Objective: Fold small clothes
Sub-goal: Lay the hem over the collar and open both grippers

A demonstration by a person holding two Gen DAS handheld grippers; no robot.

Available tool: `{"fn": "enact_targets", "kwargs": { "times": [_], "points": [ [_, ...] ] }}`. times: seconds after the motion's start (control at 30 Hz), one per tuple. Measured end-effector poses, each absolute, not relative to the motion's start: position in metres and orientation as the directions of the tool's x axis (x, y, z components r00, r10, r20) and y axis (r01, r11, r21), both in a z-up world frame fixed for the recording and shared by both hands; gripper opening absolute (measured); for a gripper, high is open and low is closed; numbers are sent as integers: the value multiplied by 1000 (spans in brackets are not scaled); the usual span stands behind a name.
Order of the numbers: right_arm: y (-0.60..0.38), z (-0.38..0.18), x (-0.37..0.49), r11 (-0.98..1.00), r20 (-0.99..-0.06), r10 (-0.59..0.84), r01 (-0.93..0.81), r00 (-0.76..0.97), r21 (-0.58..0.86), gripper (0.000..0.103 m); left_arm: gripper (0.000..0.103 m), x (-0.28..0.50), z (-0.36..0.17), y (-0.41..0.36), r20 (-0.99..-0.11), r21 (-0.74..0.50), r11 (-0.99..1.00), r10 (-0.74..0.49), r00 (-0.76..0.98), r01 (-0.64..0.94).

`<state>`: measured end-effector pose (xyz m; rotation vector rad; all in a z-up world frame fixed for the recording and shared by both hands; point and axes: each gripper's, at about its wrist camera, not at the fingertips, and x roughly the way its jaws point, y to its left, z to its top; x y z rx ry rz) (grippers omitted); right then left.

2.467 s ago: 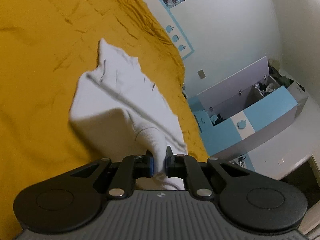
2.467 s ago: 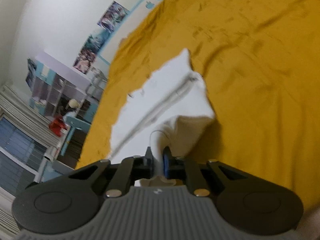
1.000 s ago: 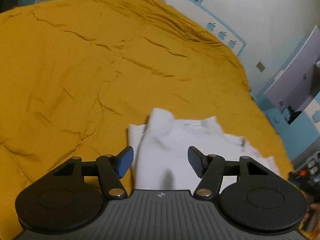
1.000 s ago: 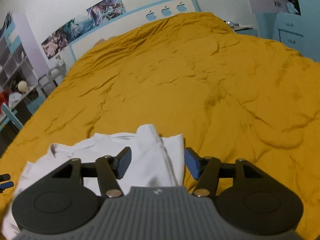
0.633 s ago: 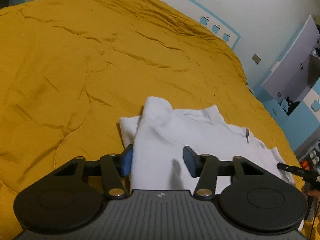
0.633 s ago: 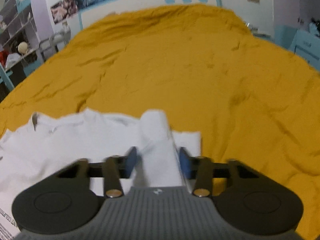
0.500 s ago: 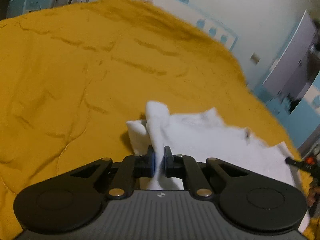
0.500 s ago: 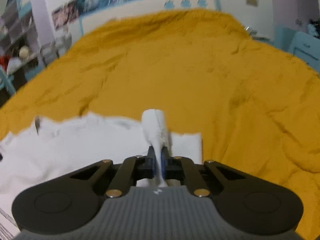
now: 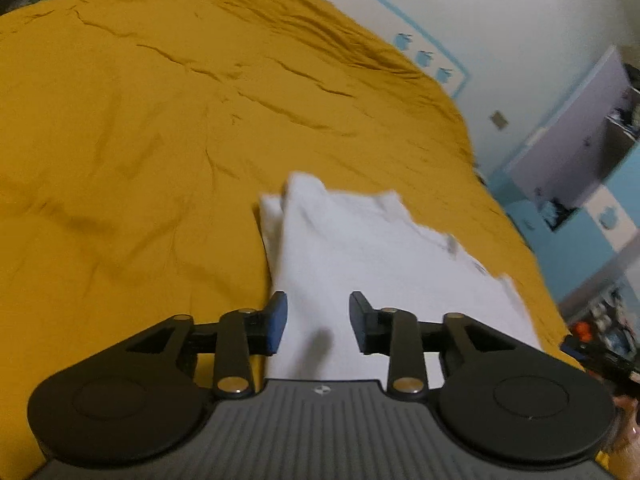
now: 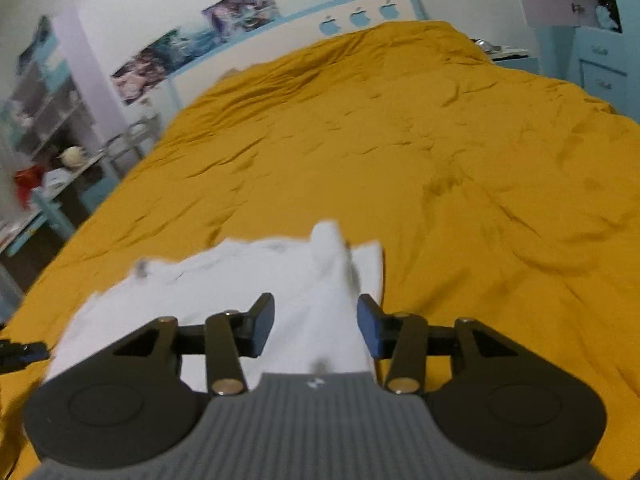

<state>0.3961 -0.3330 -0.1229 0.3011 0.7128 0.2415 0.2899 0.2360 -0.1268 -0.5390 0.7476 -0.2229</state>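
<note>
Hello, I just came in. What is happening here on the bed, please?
A person is folding a small white garment on a bed with a mustard-yellow cover, using a hand-held tool in each hand. The left tool and the right tool are both open; their jaws have just been opening, and the pads press on nothing. The garment lies on the cover, with a sleeve folded in at each side under each tool. It is not yet a compact fold.

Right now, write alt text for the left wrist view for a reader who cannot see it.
The left gripper, its fingers apart and just opening, hovers over a white garment lying on a wrinkled mustard-yellow bedspread. No cloth is pinched. A white wall with blue trim rises behind the bed.
</note>
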Motion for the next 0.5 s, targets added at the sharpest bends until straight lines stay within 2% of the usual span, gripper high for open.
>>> {"fn": "enact_targets", "kwargs": {
  "times": [0.17,0.33,0.37,0.4,0.43,0.5],
  "points": [
    [-335,-127,347,948,-669,307,-154,677,279,42,57,222,-128,232,-588,-543,840,-397,705,21],
    [-335,-150,344,954,-703,278,-105,655,279,42,57,211,-144,236,-625,-541,841,-374,685,-34],
    [-339,-155,345,952,-709,283,-98,646,291,38,57,213,-145,237,-628,-545,838,-379,680,-36],
    [-341,-160,344,944,-713,301,-93,633,315,30,57,217,-147,238,-636,-546,837,-380,671,-43],
    [-341,-162,343,940,-717,309,-87,625,329,9,57,219,-150,239,-644,-544,837,-373,668,-57],
    [-339,-163,340,940,-715,303,-77,630,331,6,57,226,-153,240,-652,-553,830,-380,657,-69]
  ]
}}
